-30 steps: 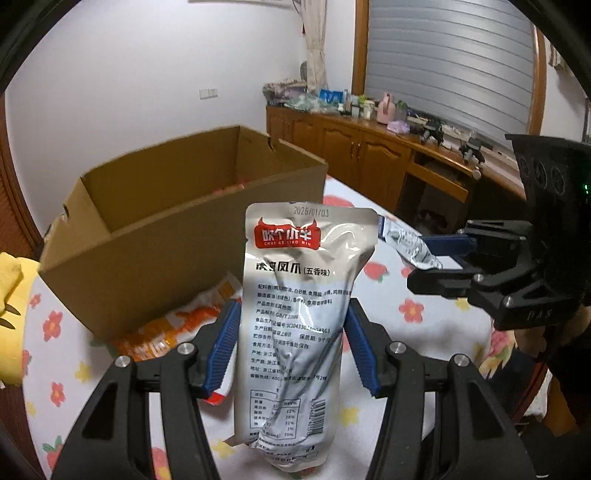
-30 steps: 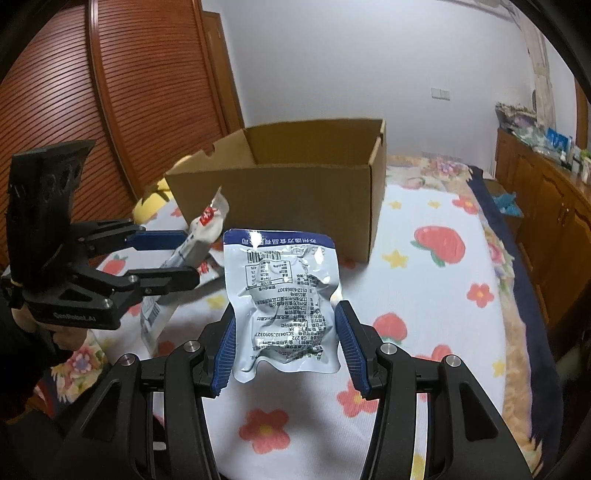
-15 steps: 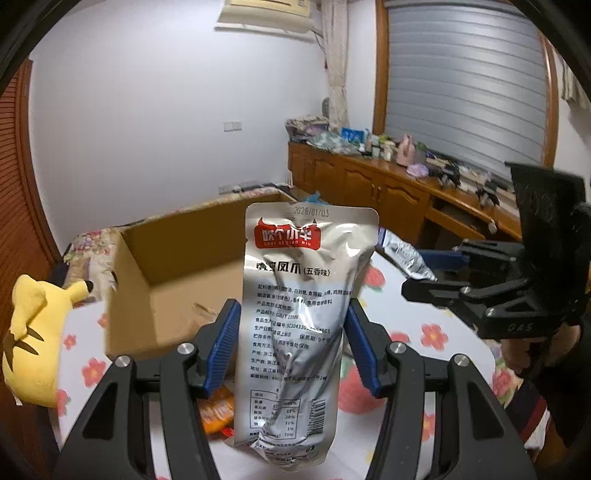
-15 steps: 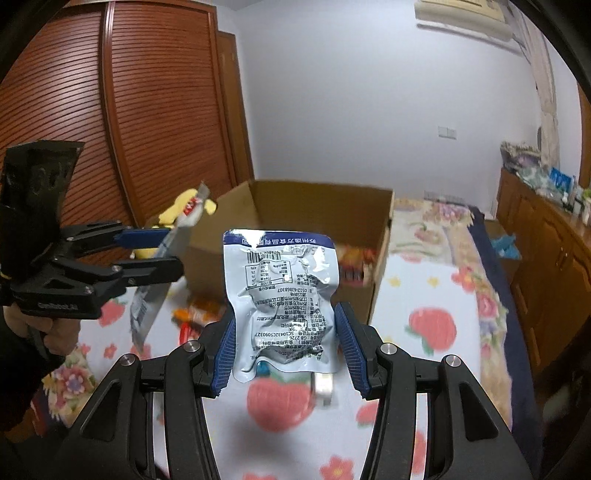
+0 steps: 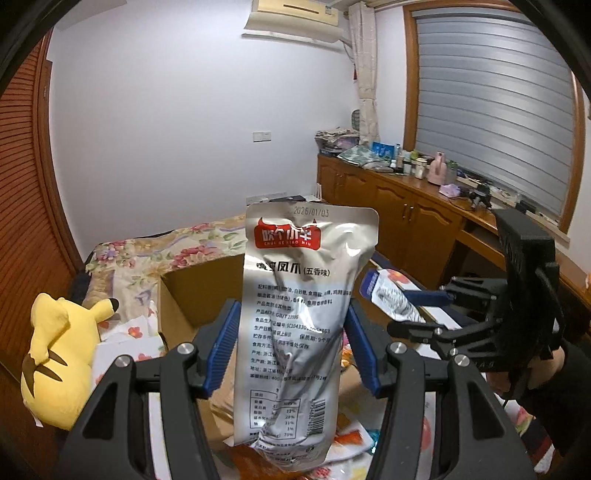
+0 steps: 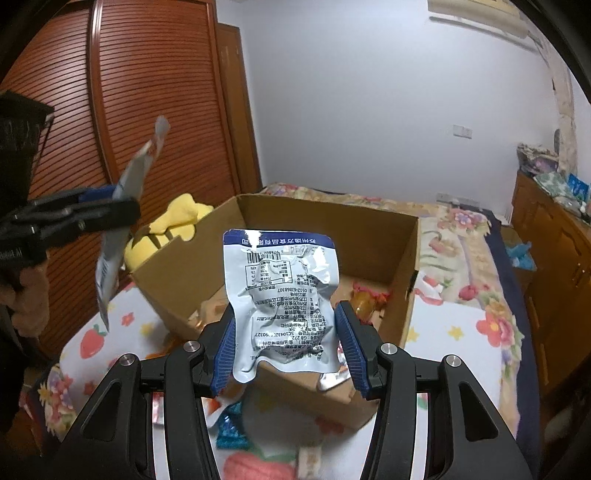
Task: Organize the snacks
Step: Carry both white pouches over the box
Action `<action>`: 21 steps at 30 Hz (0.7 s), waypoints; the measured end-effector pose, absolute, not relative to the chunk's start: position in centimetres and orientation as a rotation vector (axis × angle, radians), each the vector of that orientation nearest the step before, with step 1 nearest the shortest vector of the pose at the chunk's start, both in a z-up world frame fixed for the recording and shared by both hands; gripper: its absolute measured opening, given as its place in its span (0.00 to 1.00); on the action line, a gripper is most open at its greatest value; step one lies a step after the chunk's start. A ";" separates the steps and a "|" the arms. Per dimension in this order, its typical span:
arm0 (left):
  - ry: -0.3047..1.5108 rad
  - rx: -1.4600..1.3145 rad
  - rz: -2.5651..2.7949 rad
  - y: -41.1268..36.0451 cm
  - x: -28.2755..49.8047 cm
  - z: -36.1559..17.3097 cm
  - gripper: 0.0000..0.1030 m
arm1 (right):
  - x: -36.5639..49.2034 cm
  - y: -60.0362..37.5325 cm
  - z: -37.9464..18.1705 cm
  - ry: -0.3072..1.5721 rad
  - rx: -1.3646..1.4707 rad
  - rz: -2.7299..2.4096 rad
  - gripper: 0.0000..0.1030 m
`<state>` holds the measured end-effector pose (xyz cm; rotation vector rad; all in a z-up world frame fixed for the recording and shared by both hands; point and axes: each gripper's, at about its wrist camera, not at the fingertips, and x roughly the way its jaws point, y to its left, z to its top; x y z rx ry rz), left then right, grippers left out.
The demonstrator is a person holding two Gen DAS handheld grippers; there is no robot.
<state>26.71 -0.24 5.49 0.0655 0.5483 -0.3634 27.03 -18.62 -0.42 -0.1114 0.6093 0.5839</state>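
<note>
**Snack packets clamped in both grippers above the box**

Snack packets filled both views; my left gripper (image 5: 291, 350) was clamped on a tall silver pouch (image 5: 299, 325) with a red logo, held upright, and my right gripper (image 6: 286, 349) was clamped on a squat silver packet (image 6: 282, 302) with a blue band, its print upside down; each packet hid much of what lay behind it; the tall pouch's lower end blocked the loose wrappers beneath it, which I could not read; the lower part of the right view was blurred, so the pinkish and blue things there stayed unidentifiable.

The surface was a cloth (image 6: 450, 332) printed with strawberries and flowers; behind it lay a floral bedspread (image 6: 458, 229); a slatted wooden wardrobe (image 6: 147, 92) stood on one side, wooden cabinets (image 5: 406, 210) with a cluttered top under a shuttered window (image 5: 491, 110) on the other; an air conditioner (image 5: 295, 16) hung on the white wall; a yellow plush toy (image 5: 59, 354) sat beside the box.

The cardboard box (image 6: 402, 280) stood open just beyond both packets; inside it I made out a few orange-and-red wrapped snacks (image 6: 365, 299) near the right wall; the rest of its floor was covered by the squat packet.
</note>
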 end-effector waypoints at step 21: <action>0.609 0.021 -0.310 0.7 34.1 2.0 0.55 | 29.6 -17.7 -2.8 0.667 -0.116 0.599 0.60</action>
